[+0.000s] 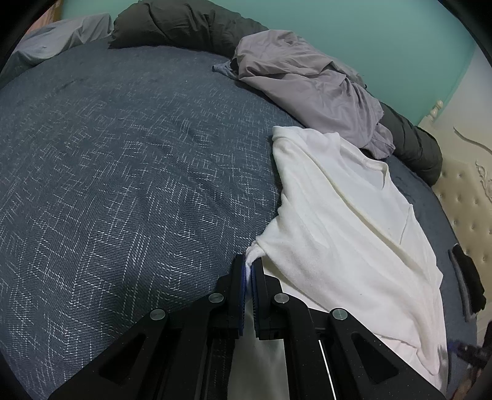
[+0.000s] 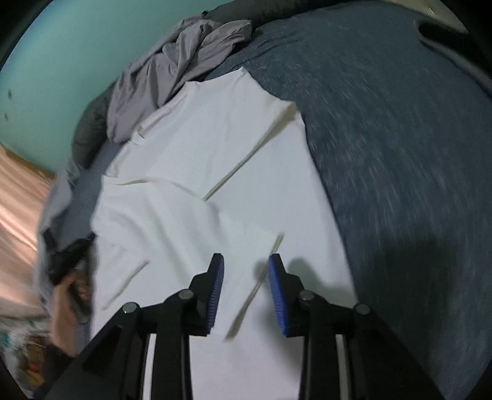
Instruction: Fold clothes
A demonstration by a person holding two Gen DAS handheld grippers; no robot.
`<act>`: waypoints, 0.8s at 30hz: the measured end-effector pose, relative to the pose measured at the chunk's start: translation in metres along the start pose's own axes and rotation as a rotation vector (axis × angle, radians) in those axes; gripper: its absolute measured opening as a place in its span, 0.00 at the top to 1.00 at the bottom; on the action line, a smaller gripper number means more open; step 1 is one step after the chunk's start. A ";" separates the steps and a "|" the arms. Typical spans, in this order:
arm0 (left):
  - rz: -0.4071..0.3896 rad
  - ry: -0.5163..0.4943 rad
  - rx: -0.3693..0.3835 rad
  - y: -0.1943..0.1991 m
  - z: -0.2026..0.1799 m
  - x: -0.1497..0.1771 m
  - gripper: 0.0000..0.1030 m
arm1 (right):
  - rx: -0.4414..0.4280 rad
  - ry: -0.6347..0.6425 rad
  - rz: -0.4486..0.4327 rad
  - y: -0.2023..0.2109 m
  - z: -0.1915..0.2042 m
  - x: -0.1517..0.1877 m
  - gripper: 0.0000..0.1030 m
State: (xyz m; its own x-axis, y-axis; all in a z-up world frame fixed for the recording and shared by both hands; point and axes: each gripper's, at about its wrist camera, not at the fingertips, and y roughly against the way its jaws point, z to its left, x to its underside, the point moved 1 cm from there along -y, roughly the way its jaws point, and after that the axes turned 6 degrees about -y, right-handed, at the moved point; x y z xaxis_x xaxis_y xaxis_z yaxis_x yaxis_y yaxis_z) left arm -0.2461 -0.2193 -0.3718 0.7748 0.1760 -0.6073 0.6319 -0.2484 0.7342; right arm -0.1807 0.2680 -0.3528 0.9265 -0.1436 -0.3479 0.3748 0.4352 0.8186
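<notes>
A white T-shirt (image 1: pixel 347 215) lies partly folded on the blue bedspread (image 1: pixel 123 160), its collar toward the far side. My left gripper (image 1: pixel 249 264) is shut on a bunched corner of the shirt at its near left edge. In the right wrist view the same white T-shirt (image 2: pixel 215 172) spreads flat with one side folded over. My right gripper (image 2: pixel 246 261) hovers just above the cloth with its blue pads apart and nothing between them. The picture there is blurred.
A crumpled lilac garment (image 1: pixel 310 83) lies beyond the shirt, against a dark green bolster (image 1: pixel 184 24). A cream tufted headboard (image 1: pixel 464 197) borders the bed at the right. A hand (image 2: pixel 66 310) with the other gripper shows at the left edge. Wide bedspread (image 2: pixel 399 154) lies to the right.
</notes>
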 end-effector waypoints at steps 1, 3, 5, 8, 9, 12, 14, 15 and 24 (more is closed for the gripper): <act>0.000 -0.001 0.000 0.000 0.000 0.000 0.96 | 0.034 0.023 0.006 -0.008 0.002 -0.005 0.71; 0.001 0.001 0.001 0.000 0.000 0.000 0.96 | 0.071 0.050 0.019 -0.021 0.004 -0.009 0.71; 0.002 0.001 0.000 -0.001 0.000 0.000 0.96 | 0.095 0.069 0.037 -0.030 0.003 -0.008 0.71; 0.003 0.002 0.000 -0.001 0.000 0.000 0.96 | 0.111 0.098 0.040 -0.037 0.004 -0.005 0.72; 0.003 0.003 0.002 -0.001 0.001 0.000 0.96 | 0.115 0.109 0.033 -0.036 0.004 -0.004 0.82; 0.003 0.003 0.002 0.000 0.001 0.000 0.96 | 0.110 0.110 0.015 -0.031 0.000 -0.002 0.96; 0.003 0.002 0.000 0.000 0.000 0.000 0.96 | 0.112 0.112 -0.004 -0.026 -0.002 -0.003 0.97; 0.003 0.002 0.000 0.000 0.000 0.000 0.96 | 0.114 0.110 -0.020 -0.021 -0.004 -0.005 0.97; 0.003 0.013 0.007 -0.001 0.000 0.001 0.96 | 0.131 0.076 -0.026 -0.022 -0.018 -0.011 0.97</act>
State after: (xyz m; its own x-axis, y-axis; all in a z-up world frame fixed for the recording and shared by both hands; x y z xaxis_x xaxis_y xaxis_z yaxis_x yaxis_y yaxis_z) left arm -0.2464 -0.2193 -0.3733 0.7770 0.1880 -0.6007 0.6292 -0.2560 0.7338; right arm -0.1997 0.2760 -0.3758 0.9129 -0.0835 -0.3996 0.4048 0.3120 0.8595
